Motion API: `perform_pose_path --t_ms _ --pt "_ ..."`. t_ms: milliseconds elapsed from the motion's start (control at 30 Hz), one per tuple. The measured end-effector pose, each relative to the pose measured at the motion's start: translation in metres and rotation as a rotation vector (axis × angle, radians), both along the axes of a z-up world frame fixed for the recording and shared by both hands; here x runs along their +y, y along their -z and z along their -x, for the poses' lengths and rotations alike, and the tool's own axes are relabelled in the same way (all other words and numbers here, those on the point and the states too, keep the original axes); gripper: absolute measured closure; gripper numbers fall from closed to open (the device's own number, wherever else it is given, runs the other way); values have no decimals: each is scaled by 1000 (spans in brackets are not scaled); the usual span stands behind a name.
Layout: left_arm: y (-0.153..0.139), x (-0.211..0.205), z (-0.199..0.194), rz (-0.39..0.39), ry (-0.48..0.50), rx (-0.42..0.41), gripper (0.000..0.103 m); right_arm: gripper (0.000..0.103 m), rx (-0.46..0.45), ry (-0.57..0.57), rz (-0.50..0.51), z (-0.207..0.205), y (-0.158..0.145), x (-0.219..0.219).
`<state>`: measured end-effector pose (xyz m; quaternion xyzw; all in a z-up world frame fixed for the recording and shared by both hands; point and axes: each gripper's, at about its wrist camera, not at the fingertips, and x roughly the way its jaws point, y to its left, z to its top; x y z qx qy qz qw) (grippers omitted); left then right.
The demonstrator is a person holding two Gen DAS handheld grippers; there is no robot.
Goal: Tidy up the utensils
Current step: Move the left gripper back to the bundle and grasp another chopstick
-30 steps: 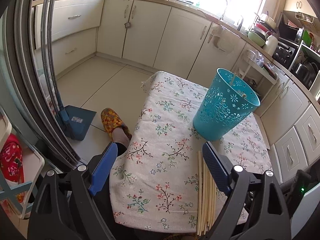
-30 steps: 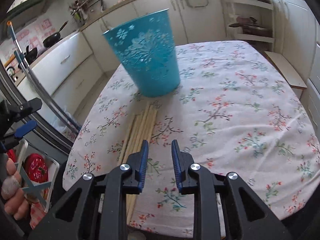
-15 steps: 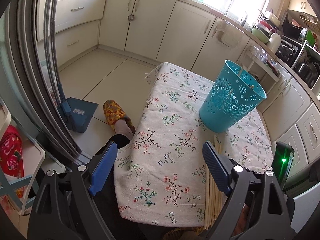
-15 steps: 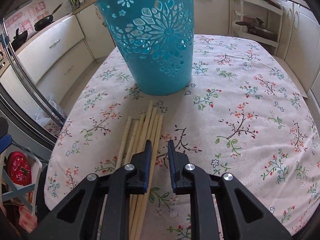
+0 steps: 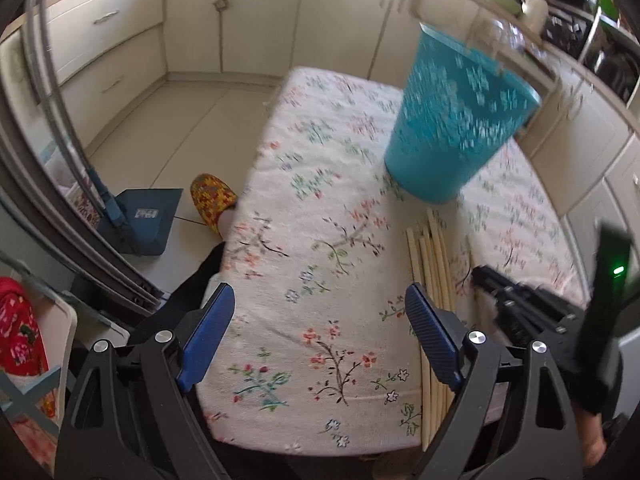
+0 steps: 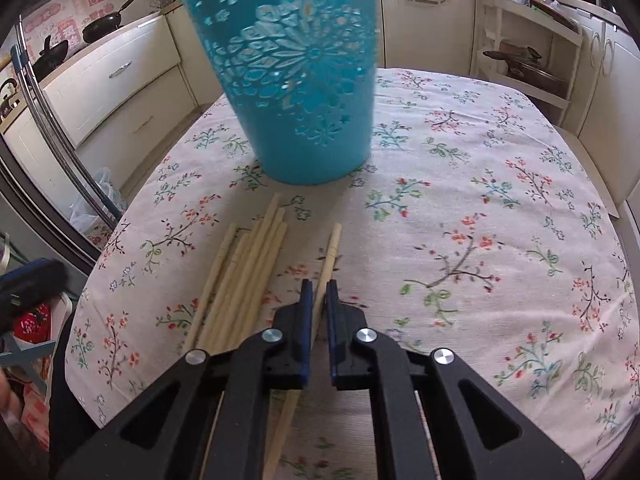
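On the floral tablecloth (image 6: pixel 500 200) stands the perforated teal basket (image 6: pixel 296 92), with a bundle of pale wooden chopsticks (image 6: pixel 244 276) lying just in front of it. My right gripper (image 6: pixel 319 292) has just pinched shut on one chopstick (image 6: pixel 330 252) set slightly apart from the bundle. My left gripper (image 5: pixel 316 312) hangs wide open over the cloth, gripping nothing.

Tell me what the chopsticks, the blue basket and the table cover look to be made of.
Chopsticks: pale, matte bamboo or wood, judging by colour. Blue basket: smooth moulded plastic with cut-out flower holes. Table cover: woven cloth, floral print, visible weave.
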<state>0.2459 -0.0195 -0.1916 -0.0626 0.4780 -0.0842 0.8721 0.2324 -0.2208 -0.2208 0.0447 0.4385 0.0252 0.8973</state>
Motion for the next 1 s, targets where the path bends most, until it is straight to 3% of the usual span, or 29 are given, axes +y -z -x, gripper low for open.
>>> perform_pose_path --t_ms 167,467,767,1000 --pt "20 -29 -22 -15 39 64 20 96 -28 34 -69 8 2 -22" --pt "36 -62 -49 -94 59 84 20 96 -52 25 -100 8 2 -25" --pt "39 -79 -55 -200 77 40 21 96 -45 25 -130 7 2 -31" --pt "34 -85 -50 -183 125 17 45 96 -46 22 -119 7 2 -29"
